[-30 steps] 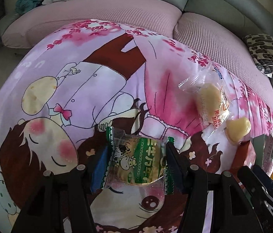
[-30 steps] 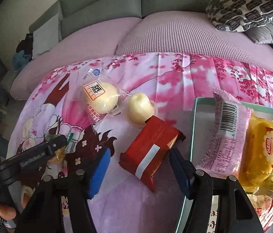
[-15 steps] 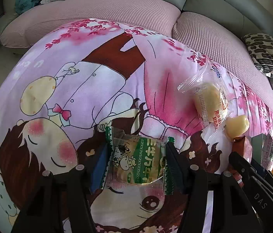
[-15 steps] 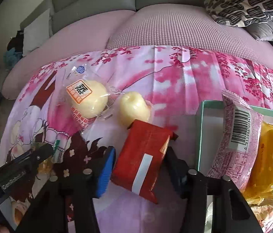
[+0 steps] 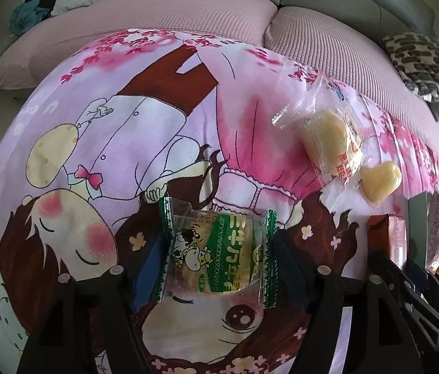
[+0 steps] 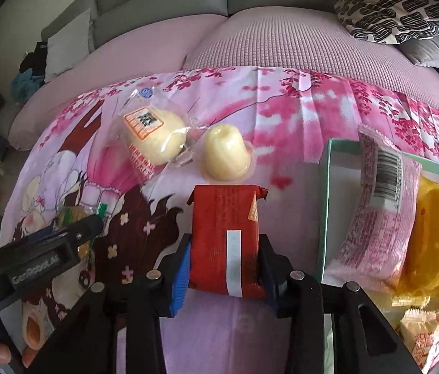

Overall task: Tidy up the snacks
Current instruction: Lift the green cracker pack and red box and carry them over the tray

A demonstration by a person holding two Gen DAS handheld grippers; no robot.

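Note:
My left gripper (image 5: pixel 216 249) has its fingers on both sides of a green-and-clear snack packet (image 5: pixel 216 257) lying on the pink cartoon cloth (image 5: pixel 132 131); the fingers touch its crimped ends. My right gripper (image 6: pixel 224 258) is shut on a red snack packet (image 6: pixel 225 233), pinched at its near half. A wrapped yellow bun (image 6: pixel 154 138) and a yellow jelly cup (image 6: pixel 224 152) lie beyond it. A teal-rimmed box (image 6: pixel 324 205) at the right holds several packets, among them a pink one (image 6: pixel 378 218) and a yellow one (image 6: pixel 431 233).
The cloth covers a low table in front of a pink-covered sofa (image 6: pixel 266 40). A patterned cushion (image 6: pixel 391 9) lies at the back right. The left gripper's body (image 6: pixel 38 255) shows at the left of the right wrist view.
My right gripper has moved forward around the red packet and closed on it. My left gripper has narrowed onto the green packet.

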